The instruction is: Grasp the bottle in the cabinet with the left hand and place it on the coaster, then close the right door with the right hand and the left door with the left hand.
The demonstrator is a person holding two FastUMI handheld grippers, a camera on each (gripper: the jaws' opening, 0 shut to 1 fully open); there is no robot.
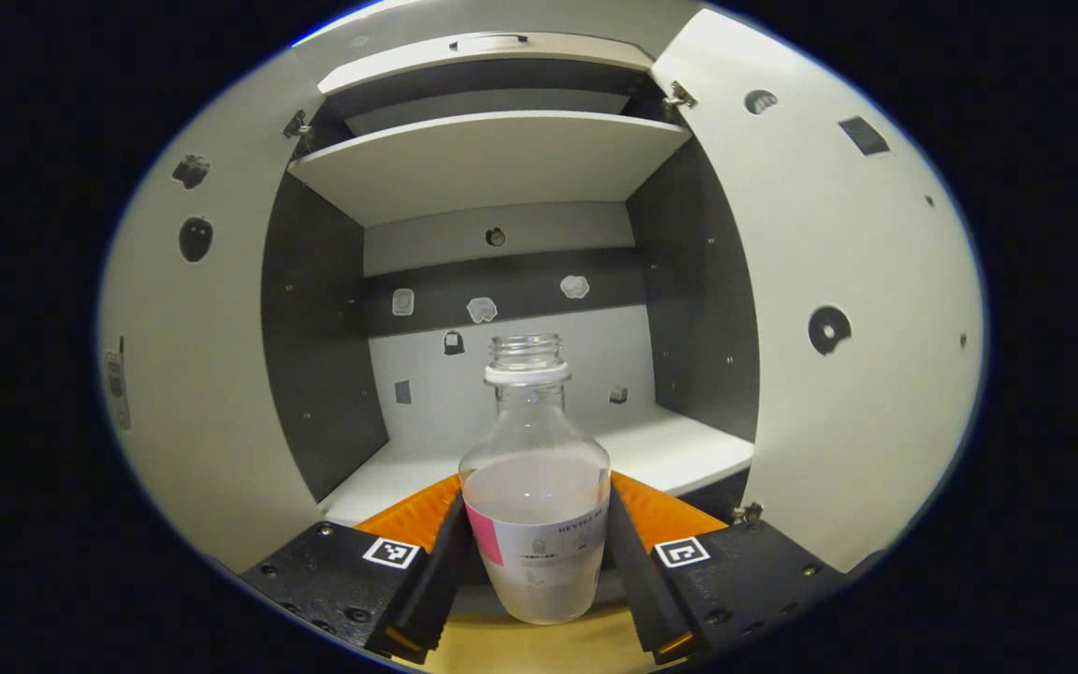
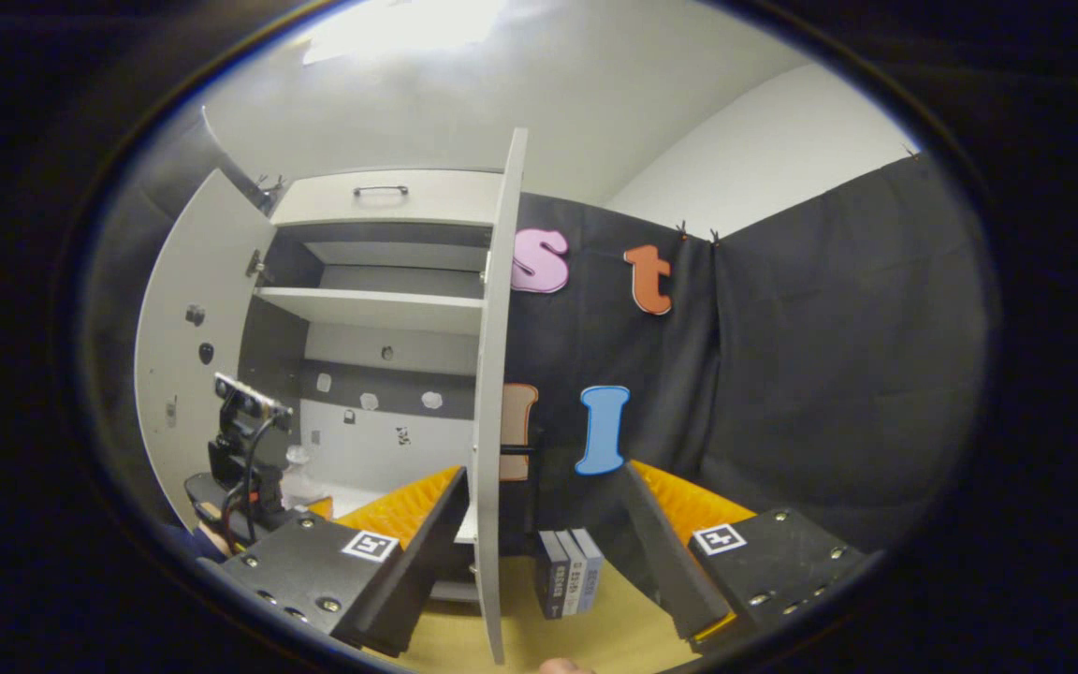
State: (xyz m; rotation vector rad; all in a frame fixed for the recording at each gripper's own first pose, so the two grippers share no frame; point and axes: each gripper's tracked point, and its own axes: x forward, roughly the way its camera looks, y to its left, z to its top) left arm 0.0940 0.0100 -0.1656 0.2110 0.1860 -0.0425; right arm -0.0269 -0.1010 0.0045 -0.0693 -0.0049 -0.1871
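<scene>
A clear capless bottle [image 1: 534, 440], part filled with pale liquid and wearing a pink and white label, stands upright between my left gripper's [image 1: 536, 538] fingers, which press on both its sides. Its base shows against the yellow tabletop [image 1: 539, 646] just in front of the cabinet's lower shelf [image 1: 670, 449]. The left door [image 1: 193, 374] and the right door [image 1: 838, 328] both stand wide open. In the right gripper view my right gripper [image 2: 539, 534] is open with the right door's edge [image 2: 492, 374] standing between its fingers, farther off. The left gripper [image 2: 240, 468] and the bottle [image 2: 300, 473] are at the cabinet's mouth.
The cabinet has an upper shelf [image 1: 492, 154] and small stickers on its back wall. A drawer with a handle [image 2: 380, 192] sits on top. A few small books [image 2: 569, 571] stand on the yellow table [image 2: 595, 627] right of the door, before the black cloth wall.
</scene>
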